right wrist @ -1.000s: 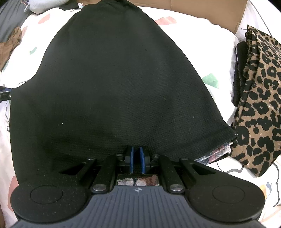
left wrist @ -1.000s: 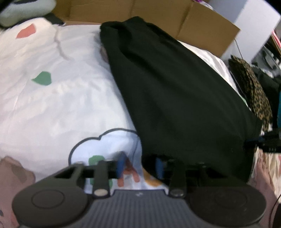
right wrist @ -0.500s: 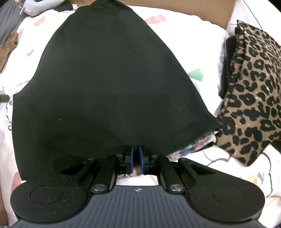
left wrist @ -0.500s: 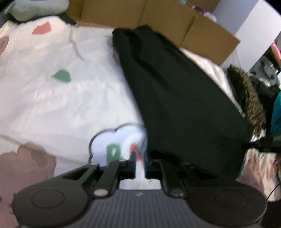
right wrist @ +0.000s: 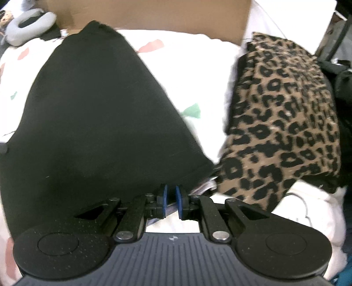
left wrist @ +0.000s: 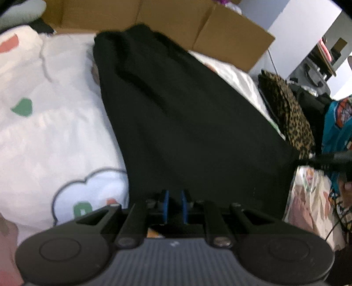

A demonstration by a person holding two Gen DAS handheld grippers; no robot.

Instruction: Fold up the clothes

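Both claws pinch the near hem of the black garment (right wrist: 92,114). The left gripper (left wrist: 175,205) has its pads narrow on dark cloth at one corner. The right gripper (right wrist: 170,199) has the hem between its pads too, jaws easing open a touch. The garment lies spread on the white printed sheet (left wrist: 44,123). Right of it sits folded leopard cloth (right wrist: 283,114). Past its far end stands an open cardboard box (left wrist: 176,19), insides hidden, then a grey neck pillow (right wrist: 28,24).
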